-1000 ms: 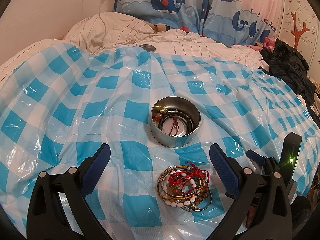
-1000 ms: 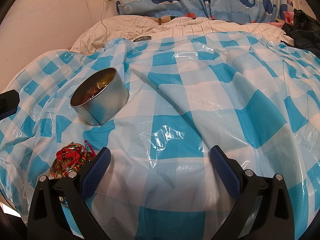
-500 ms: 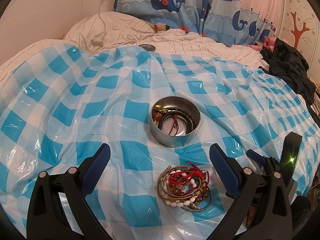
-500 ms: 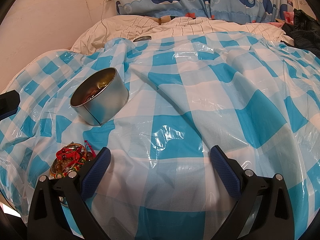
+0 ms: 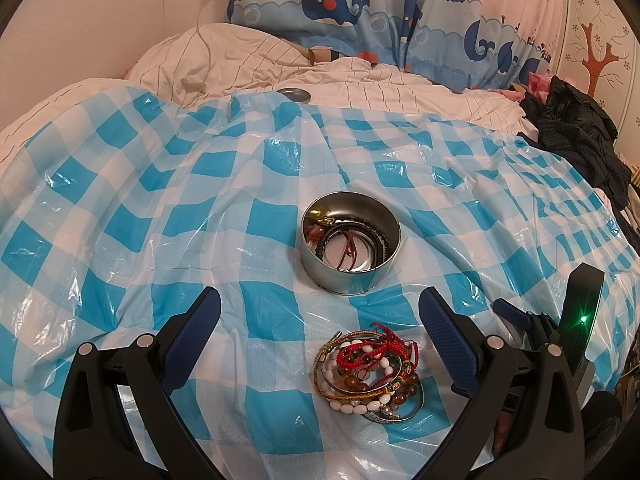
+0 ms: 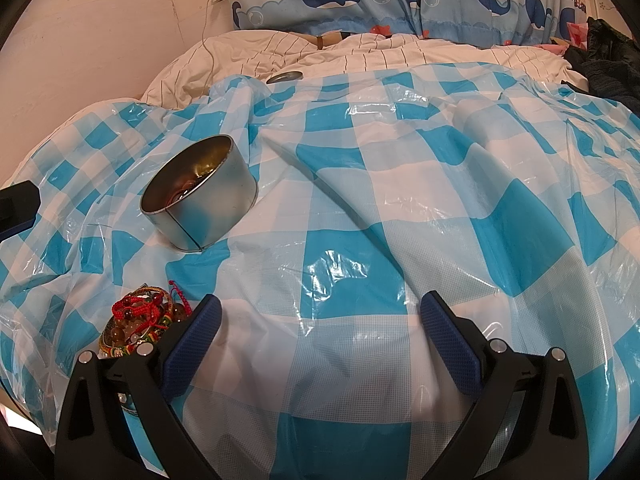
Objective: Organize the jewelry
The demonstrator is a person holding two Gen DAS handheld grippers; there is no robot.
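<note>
- Metal tin, round and lidless, stands upright on the blue-and-white checked plastic sheet spread over the bed; its open mouth is placed to receive jewelry, and a black cord bracelet, a thin brown cord and a few smaller pieces already lie inside.
- Tangled pile of bracelets, made up of red cord, white and brown beads and metal bangles, lies on the sheet just in front of the tin, apart from it; judged from this layout, the pile is the unsorted remainder.
- Left gripper hovers above the sheet with its blue-padded tongs spread wide and holding nothing; the pile sits between and slightly ahead of them, nearer the right pad, which suggests an approach for a pick.
- Right gripper is likewise spread and empty, over bare sheet to the right of the pile, probably waiting; in the right wrist view the pile is partly hidden behind its left finger.
- Tin in the right wrist view shows mostly its outer wall, and its contents are hard to make out.
- Individual bracelets in the pile overlap, so their count cannot be told.
- Small round metal object on the striped bedding beyond the sheet may be the tin's lid; this is uncertain.
</note>
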